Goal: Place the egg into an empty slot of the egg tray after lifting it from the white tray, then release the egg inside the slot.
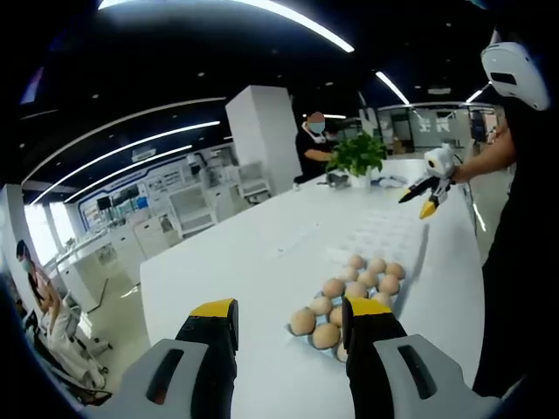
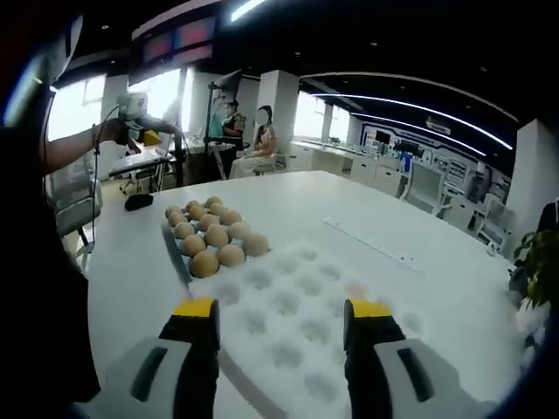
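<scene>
On the white bench (image 2: 367,209) lies the white tray (image 2: 297,323), its slots bare, touching a tray of eggs (image 2: 212,234). Left gripper (image 1: 288,319) and right gripper (image 2: 281,316) hover, jaws spread, holding nothing.

A white table (image 2: 410,227) carries an egg-filled tray (image 2: 179,257) touching a white dimpled tray (image 2: 288,332).

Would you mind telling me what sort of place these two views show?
Probably an open-plan lab or demo office: long ceiling light strips, rows of white desks with monitors, and a large white table holding brown eggs.
</scene>
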A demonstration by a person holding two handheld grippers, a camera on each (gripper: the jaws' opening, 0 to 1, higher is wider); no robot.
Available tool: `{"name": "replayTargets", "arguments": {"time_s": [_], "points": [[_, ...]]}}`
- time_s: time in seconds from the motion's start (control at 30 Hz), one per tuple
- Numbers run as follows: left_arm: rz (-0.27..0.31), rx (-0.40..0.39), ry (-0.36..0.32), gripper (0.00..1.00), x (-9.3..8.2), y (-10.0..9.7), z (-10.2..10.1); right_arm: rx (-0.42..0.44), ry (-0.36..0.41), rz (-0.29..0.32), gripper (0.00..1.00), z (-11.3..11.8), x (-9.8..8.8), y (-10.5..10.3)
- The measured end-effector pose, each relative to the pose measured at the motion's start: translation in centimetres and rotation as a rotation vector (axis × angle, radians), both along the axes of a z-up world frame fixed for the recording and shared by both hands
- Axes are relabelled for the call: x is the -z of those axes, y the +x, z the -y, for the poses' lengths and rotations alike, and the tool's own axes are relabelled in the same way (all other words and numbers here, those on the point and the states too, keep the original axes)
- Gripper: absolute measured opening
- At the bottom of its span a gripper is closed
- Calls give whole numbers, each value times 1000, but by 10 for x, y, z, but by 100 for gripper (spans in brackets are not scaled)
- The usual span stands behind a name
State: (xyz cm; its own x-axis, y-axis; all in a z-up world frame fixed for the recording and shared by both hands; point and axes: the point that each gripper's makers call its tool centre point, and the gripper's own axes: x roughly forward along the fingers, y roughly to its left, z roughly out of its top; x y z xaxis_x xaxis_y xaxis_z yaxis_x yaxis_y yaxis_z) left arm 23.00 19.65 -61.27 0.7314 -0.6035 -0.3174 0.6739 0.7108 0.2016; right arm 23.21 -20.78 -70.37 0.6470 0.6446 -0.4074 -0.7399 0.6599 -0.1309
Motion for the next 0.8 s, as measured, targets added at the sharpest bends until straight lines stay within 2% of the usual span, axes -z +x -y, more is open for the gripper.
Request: {"name": "replayTargets", "arguments": {"time_s": [0.47,0.8], "points": [[5,-5,6,48,-2,0,-4,55,-20,-22,58,19,-3,-13],[7,-1,5,48,-3,0,-4,67,-17,-17,58,21,-3,-16]]}}
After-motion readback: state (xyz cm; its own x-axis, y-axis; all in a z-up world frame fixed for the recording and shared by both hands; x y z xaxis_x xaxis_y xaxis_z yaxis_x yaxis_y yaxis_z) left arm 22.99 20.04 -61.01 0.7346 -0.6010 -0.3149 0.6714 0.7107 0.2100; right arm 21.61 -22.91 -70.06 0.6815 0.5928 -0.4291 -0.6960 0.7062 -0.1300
